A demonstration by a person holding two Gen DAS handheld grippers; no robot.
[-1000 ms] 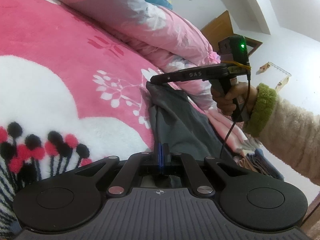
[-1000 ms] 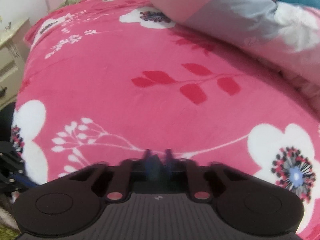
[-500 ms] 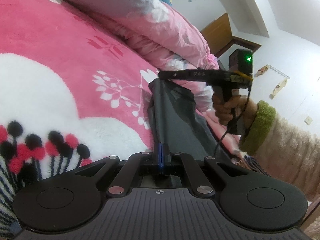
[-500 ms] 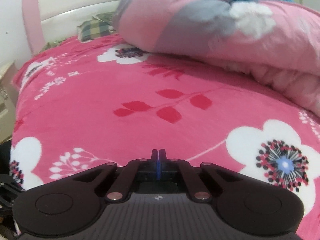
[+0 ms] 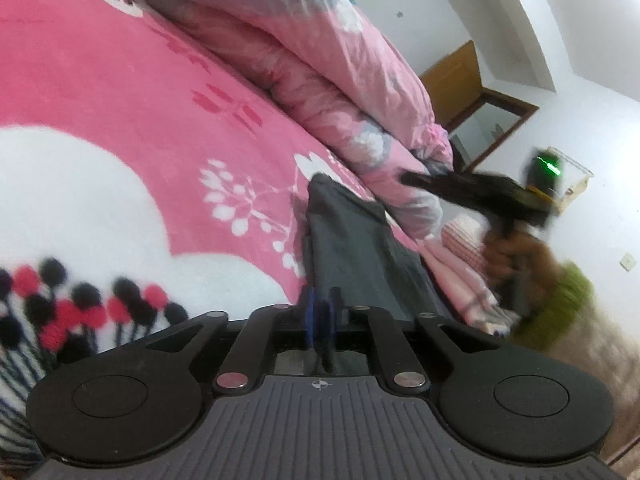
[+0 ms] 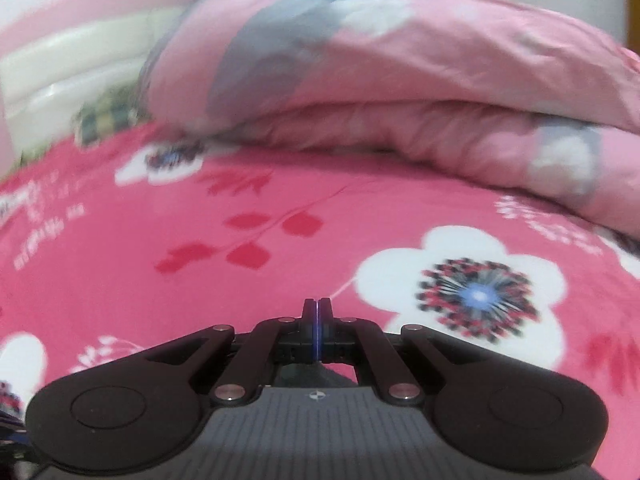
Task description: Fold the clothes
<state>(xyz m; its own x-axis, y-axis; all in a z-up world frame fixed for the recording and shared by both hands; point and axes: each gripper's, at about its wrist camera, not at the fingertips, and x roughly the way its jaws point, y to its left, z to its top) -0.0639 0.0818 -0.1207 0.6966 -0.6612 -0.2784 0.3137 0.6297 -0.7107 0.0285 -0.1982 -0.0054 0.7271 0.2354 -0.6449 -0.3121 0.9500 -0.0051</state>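
Fleecy pink floral blanket covered the bed, puffy pink-grey duvet behind. My left gripper stood slightly parted, the limp dark grey garment lying right at its tips, draped ahead. My right gripper was lifted clear, clenched with nothing between. No readable writing.

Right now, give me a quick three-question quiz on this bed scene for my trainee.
1. True or false: the right hand-held gripper stands wide open.
2. The garment lying on the blanket is: A dark grey, B yellow, C white.
3. Fill in: the blanket's background colour is ____.
Key: 1 false; 2 A; 3 pink.
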